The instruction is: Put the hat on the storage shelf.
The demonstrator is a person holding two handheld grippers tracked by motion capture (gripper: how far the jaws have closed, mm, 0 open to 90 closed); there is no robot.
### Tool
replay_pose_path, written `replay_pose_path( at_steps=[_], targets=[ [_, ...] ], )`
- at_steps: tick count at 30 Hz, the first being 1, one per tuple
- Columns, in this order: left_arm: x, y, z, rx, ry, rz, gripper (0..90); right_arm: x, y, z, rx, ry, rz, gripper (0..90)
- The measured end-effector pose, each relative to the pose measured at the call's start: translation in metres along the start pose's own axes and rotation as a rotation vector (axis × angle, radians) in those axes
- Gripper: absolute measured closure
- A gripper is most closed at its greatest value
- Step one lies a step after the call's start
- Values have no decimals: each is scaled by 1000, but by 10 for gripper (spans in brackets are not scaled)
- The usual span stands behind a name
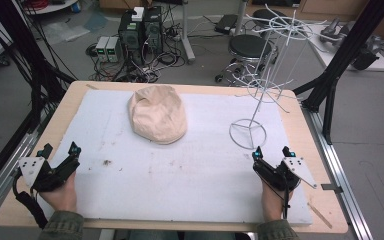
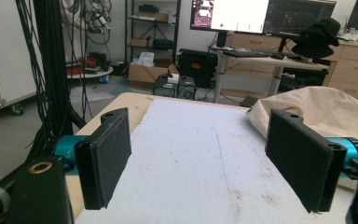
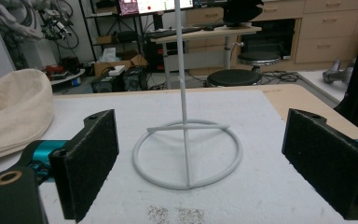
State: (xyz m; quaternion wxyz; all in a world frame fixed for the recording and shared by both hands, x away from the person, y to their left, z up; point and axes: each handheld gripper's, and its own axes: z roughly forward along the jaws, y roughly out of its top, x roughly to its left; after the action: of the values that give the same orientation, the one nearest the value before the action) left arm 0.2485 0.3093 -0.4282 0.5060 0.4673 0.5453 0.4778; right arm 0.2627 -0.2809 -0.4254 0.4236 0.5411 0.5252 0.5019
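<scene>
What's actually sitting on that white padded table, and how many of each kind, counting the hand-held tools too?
Beige cloth hat: 1
White wire rack stand with a ring base: 1
Black hand-held two-jaw tools: 2, the left tool and the right tool, both open
Total: 4

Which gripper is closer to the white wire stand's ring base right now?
Right. The right gripper sits just in front of the white wire stand's ring base; the left gripper is across the table.
</scene>
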Motion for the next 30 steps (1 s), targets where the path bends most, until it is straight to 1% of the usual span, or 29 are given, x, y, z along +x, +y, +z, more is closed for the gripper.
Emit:
replay_pose_path(
  at_steps=[2, 5, 9, 13, 18, 20, 22, 25, 29, 30],
  targets=[
    [0, 0, 0, 3, 0, 4, 228, 0, 0, 0, -1, -1, -5, 98],
    [-1, -1, 1, 5, -2, 2, 228, -1, -1, 1, 7, 4, 1, 99],
    [-1, -1, 2, 8, -5, -9, 229, -2, -1, 1, 11, 2, 9, 99],
    [2, -2, 2, 15, -3, -25, 228, -2, -1, 1, 12, 5, 11, 99],
    [3, -1, 1, 3, 1, -34, 229, -2, -1, 1, 19, 7, 13, 99],
    [2, -1, 0, 0, 3, -32, 229, -2, -1, 2, 20, 11, 13, 99],
    [0, 1, -1, -6, -10, -19, 229, -2, -1, 2, 21, 15, 14, 99],
    [-1, 2, -1, -13, -21, -19, 223, -2, -2, 3, 33, 26, 17, 98],
    [-1, 9, -3, -27, -63, -51, 218, -1, -3, 4, 39, 38, 15, 98],
    [-1, 11, -4, -31, -72, -55, 214, 0, -3, 4, 46, 43, 22, 98]
  ],
)
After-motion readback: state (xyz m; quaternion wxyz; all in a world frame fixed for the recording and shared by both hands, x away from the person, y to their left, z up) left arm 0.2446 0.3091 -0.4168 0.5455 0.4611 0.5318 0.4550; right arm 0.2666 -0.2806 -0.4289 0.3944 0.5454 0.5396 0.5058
